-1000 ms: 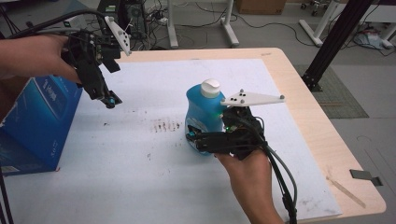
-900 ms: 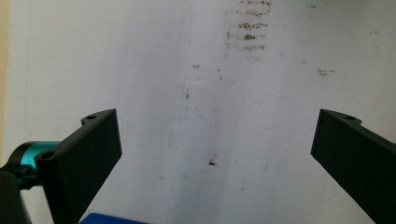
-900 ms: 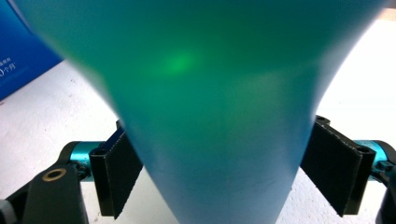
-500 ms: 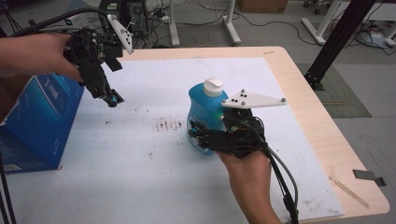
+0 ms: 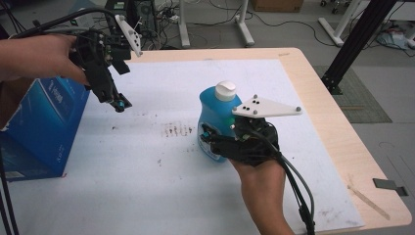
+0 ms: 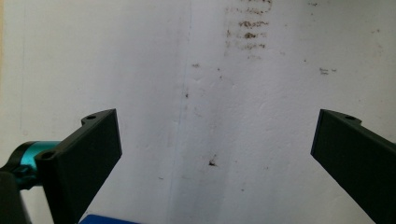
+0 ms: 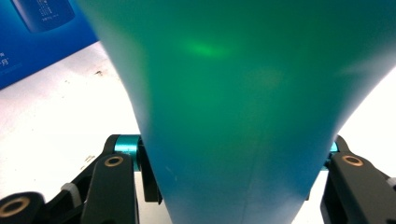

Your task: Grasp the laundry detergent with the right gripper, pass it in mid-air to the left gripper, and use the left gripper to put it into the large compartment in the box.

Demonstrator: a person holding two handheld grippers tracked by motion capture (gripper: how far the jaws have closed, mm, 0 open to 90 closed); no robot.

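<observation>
Right gripper (image 5: 209, 139) jaws just closed, apparently clamping blue bottle (image 5: 215, 110).

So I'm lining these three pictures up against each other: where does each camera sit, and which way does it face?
High view: above the person's side, facing forward and down on the table; shows both forearms, left gripper, right gripper closed on the blue bottle.
Left gripper view: rides that gripper, facing down on the stained white sheet; its own open jaws show.
Right gripper view: rides that gripper, facing the bottle close up; its jaws flank it.
Shared: the blue box.
</observation>
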